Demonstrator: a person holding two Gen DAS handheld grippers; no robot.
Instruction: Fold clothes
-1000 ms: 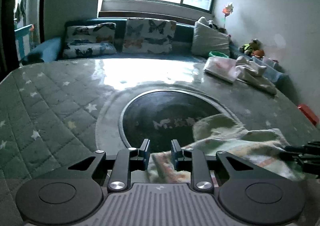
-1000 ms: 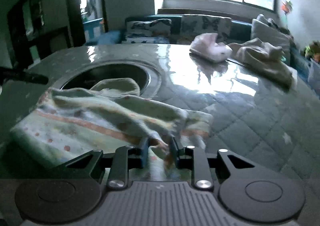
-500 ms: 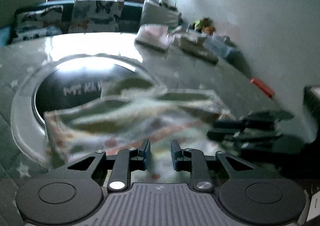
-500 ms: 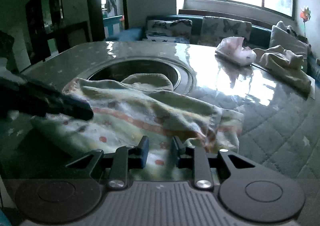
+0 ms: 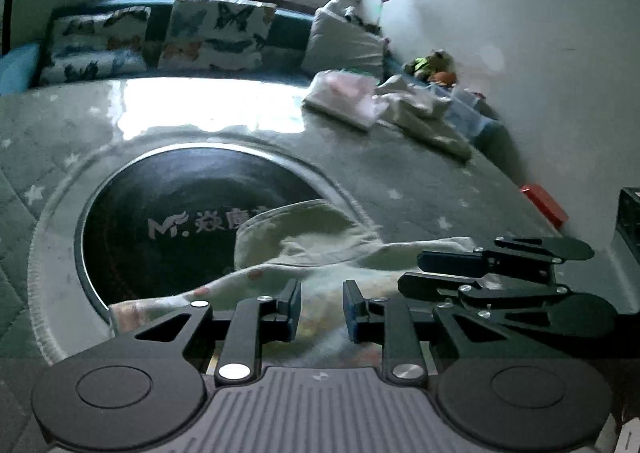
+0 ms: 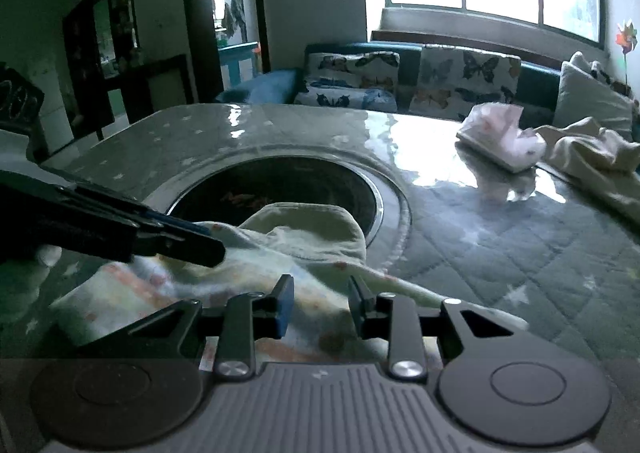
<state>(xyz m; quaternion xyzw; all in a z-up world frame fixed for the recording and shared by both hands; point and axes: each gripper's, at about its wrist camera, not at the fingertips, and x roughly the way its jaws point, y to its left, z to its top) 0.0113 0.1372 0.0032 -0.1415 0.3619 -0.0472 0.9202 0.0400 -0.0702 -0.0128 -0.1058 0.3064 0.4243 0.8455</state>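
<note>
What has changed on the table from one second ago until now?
The two tools came together: the right tool, then only at the frame edge, now lies close beside the left tool over the patterned garment. The right tool's jaws are opening, cloth between them. The garment's near part was bunched and shifted. The pink folded cloth and beige garment stayed.

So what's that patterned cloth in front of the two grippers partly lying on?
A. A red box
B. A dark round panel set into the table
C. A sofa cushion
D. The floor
B. The cloth drapes over the edge of the dark round panel in the table, with its light green flap lying over the panel's near rim.
</note>
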